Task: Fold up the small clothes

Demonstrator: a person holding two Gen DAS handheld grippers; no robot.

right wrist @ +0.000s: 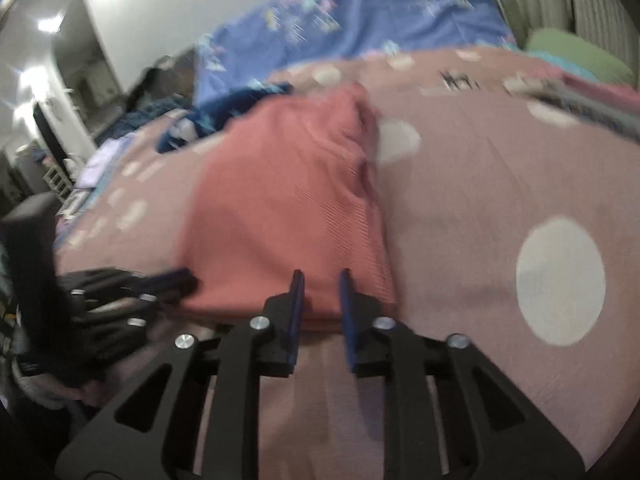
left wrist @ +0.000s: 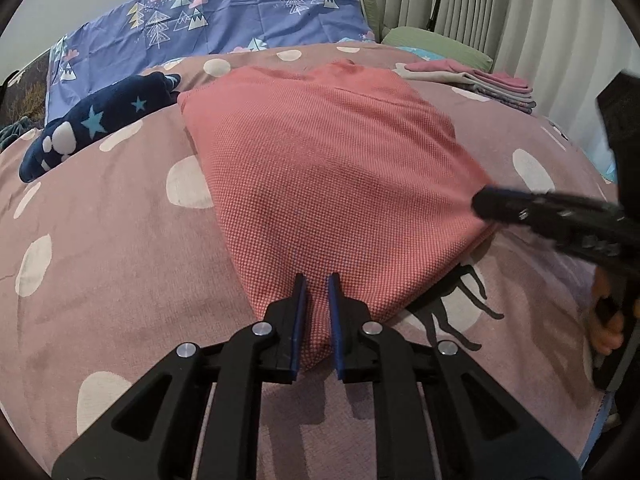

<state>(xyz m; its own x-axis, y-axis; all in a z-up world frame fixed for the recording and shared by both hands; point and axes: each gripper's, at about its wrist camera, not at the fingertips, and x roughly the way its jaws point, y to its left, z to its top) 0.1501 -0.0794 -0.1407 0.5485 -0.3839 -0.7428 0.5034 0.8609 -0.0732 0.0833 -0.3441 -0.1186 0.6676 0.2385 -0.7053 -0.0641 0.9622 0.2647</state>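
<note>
Here the pink garment [left wrist: 328,184] lies between both grippers' slightly parted jaws, gripped by neither.

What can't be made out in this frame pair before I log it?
- Left gripper: fabric of the coral garment lies between its fingers; actual clamping unclear.
- Right gripper: right wrist view is motion-blurred, so contact with the garment edge is uncertain.
- Folded stack: far off, piece count unreadable.
- Navy star garment: its far end is hidden by the bedding's curve.
</note>
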